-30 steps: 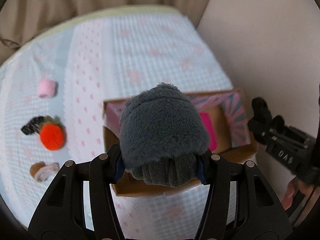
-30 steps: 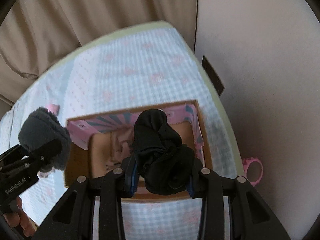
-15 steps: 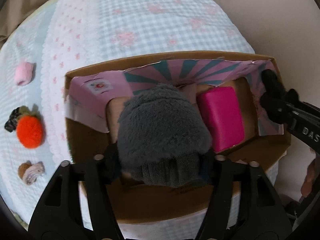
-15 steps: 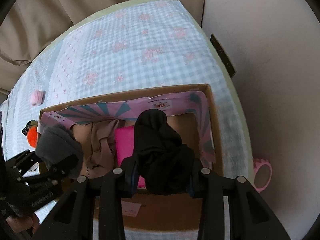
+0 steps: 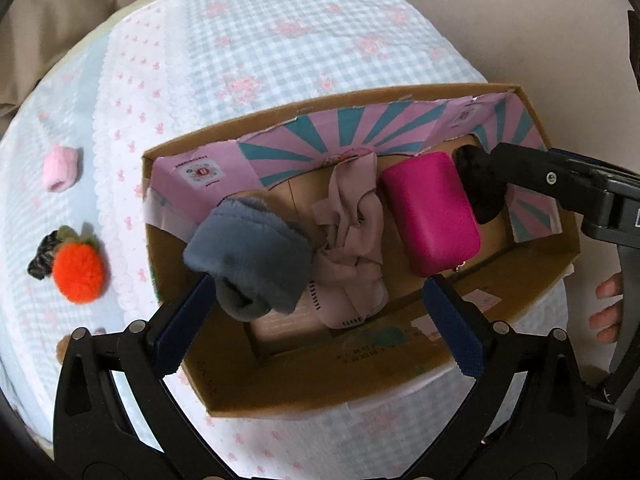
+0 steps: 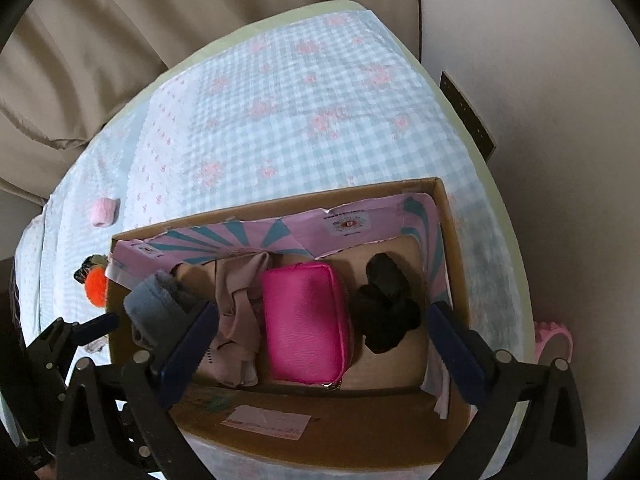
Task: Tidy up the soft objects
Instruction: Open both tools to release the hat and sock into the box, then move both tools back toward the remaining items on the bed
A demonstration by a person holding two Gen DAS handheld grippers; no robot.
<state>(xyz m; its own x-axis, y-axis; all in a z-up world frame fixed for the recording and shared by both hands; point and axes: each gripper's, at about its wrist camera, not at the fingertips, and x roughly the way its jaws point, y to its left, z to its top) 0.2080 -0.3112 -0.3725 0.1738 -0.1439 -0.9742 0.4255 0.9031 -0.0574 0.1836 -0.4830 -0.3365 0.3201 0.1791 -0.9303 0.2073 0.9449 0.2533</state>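
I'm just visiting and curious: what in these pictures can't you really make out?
- Brown thing on the bedspread: left view, mostly behind the left tool.
- Pink ring: right view, cut off by the bed edge.
- Labels on the box: too small to read.
- Beige cloth: right view, partly behind a finger.

No print here can be read for certain. The cardboard box (image 5: 360, 376) bears faint, blurred digits on its near flap, just ahead of the left tongs (image 5: 320, 320). A round sticker (image 5: 204, 170) on its pink lining and a paper label (image 6: 266, 420) are both illegible.
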